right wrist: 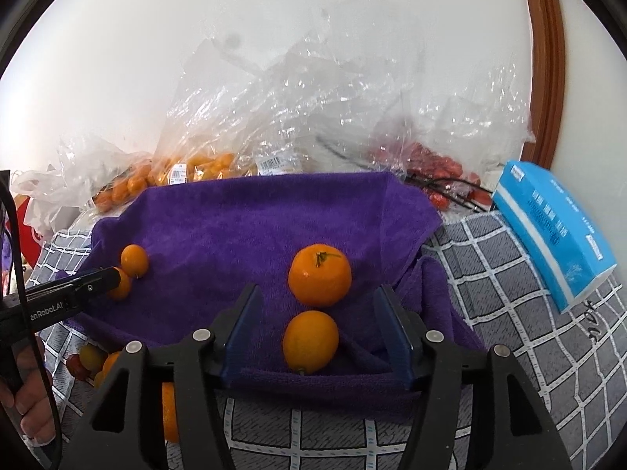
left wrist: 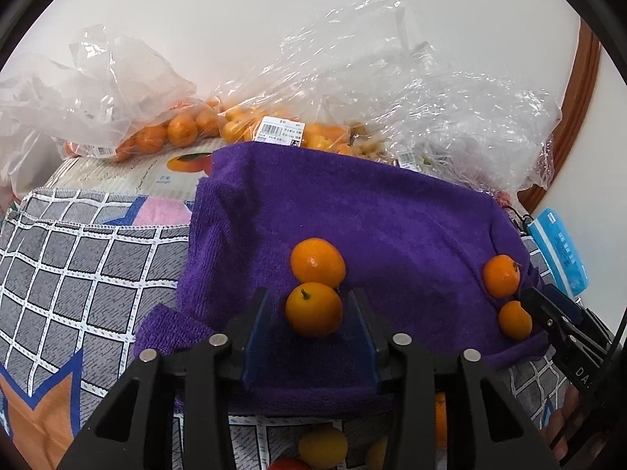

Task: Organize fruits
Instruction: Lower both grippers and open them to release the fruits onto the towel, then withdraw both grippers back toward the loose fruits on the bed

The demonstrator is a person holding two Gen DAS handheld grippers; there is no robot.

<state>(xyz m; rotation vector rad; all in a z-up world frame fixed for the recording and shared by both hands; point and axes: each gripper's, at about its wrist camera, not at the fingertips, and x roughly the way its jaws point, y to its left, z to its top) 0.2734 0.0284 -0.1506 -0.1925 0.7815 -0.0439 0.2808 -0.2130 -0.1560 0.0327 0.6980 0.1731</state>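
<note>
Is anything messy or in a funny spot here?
Yes. The purple towel lies rumpled, with its right edge folded over. Four oranges sit on it in two pairs, but a few small fruits lie off the towel on the checked cloth by its near left corner, looking like strays. The clear fruit bags behind are crumpled.

The towel is purple terry cloth, matt with a looped, rough pile, and the quilt under it is woven cloth with a printed grid and stitched seams. The fruits have smooth, glossy orange skin with small highlights; the bags behind them are thin, clear, crinkled plastic film with paper barcode labels. The fingers are matt black plastic with smooth blue pads and bare metal pins, the pack is glossy blue-and-white wrap, and the frame is varnished brown wood.
</note>
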